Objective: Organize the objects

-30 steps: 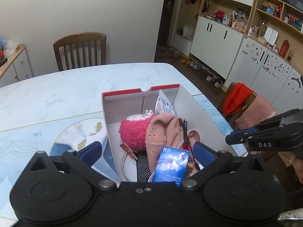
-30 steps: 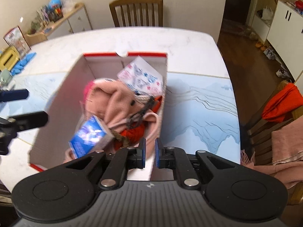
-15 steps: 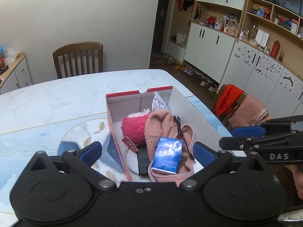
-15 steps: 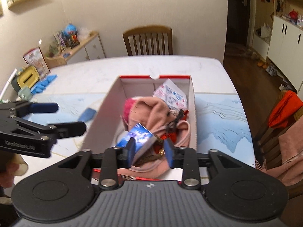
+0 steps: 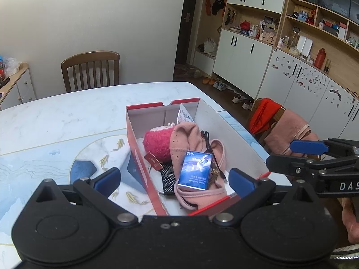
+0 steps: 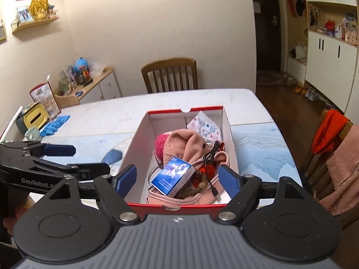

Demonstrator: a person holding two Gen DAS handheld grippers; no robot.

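Now my right gripper (image 6: 177, 177) has just been opening, nothing between its jaws; my left gripper (image 5: 175, 178) gapes wide, empty, before the box (image 5: 235, 132).

The shoebox (image 6: 228, 132) is heaped: blue packet (image 6: 172, 174) atop pink hat (image 6: 186, 141), cable (image 6: 211, 154) alongside. Its far-left corner lies bare. Tabletop (image 6: 179, 103) beyond lies open up to the chair (image 6: 170, 74).

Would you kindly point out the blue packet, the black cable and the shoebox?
blue packet (image 6: 172, 176), right wrist view, on its printed top face.
black cable (image 6: 209, 154), right wrist view, on its coiled part.
shoebox (image 5: 207, 121), left wrist view, on its bare inner right wall.
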